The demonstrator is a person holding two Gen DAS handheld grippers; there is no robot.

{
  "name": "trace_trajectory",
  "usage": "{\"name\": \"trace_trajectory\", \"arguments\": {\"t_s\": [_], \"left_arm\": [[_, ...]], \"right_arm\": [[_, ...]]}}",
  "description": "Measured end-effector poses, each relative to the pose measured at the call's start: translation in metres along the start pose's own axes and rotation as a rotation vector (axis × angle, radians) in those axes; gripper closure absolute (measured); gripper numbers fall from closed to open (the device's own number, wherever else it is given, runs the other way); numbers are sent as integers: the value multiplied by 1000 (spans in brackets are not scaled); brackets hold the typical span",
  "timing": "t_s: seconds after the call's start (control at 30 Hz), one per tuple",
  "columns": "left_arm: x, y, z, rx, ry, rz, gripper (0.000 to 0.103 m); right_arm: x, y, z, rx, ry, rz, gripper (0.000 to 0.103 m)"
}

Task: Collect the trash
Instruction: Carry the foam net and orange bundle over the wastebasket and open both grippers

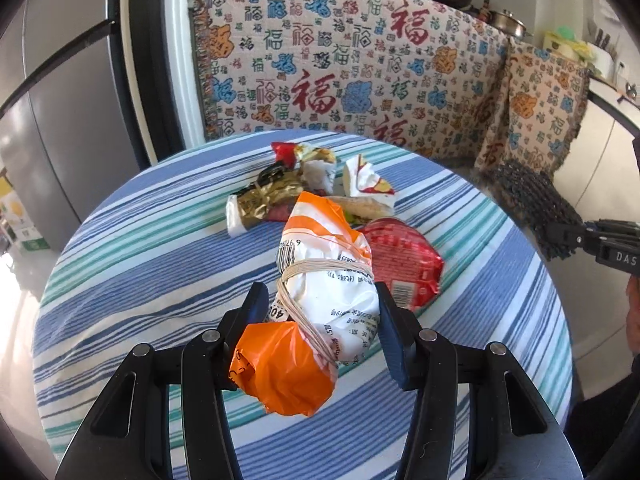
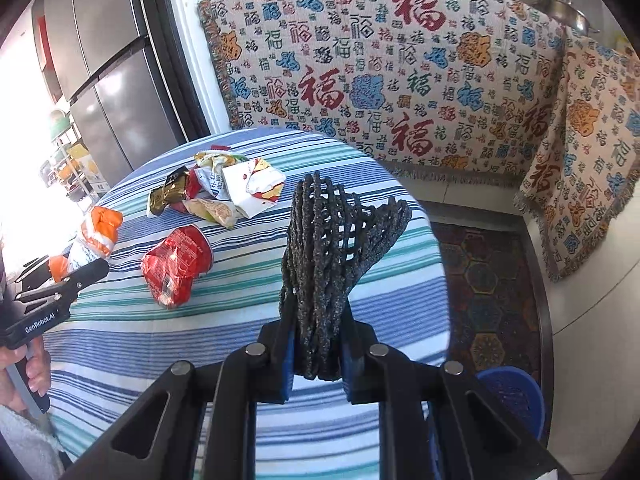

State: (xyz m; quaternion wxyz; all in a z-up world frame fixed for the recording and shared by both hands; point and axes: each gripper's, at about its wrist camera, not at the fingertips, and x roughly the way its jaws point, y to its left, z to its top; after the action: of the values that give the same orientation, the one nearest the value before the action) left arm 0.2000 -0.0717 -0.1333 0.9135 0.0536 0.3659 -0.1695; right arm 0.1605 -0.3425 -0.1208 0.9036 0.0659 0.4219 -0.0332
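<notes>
The left gripper (image 1: 320, 300) is clamped on an orange-and-white wrapper (image 1: 320, 280) bound with a rubber band, held at lower centre of the left wrist view, above the striped tablecloth (image 1: 120, 280). The right gripper (image 2: 318, 356) is closed on a dark mesh piece (image 2: 332, 248), which stands upright at centre frame. The step in hand appears to be pickup with both items raised. A red packet (image 2: 178, 264) and crumpled wrappers (image 2: 216, 192) remain on the table, upper left. A blue bin (image 2: 516, 396) shows at lower right; the next move likely calls for carrying each item over it before release.
</notes>
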Motion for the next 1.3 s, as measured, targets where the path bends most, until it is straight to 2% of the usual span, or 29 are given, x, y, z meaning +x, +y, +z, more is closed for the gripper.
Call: {"name": "trace_trajectory", "arguments": {"t_s": [0.37,0.67,0.83,1.03,1.17,1.3], "left_arm": [[-31,-84,-4,85,-15,-76,49],[-40,-187,12,187,-29,-230,49],[-21,-250,13,229,11,-339,49],[10,-309,6,243,78,-447,49],[30,-341,3,254,111,-504,49],[53,-370,-3,284,152,-521,49]], "right_arm": [[-62,-46,-26,61,-60,-63,85],[-93,-118,-62,145,-45,-162,85],[-97,-165,-83,214,-16,-200,85],[-96,-210,-106,260,25,-225,85],[-85,-244,-124,318,75,-233,85],[-68,-268,-136,352,124,-238,85]]}}
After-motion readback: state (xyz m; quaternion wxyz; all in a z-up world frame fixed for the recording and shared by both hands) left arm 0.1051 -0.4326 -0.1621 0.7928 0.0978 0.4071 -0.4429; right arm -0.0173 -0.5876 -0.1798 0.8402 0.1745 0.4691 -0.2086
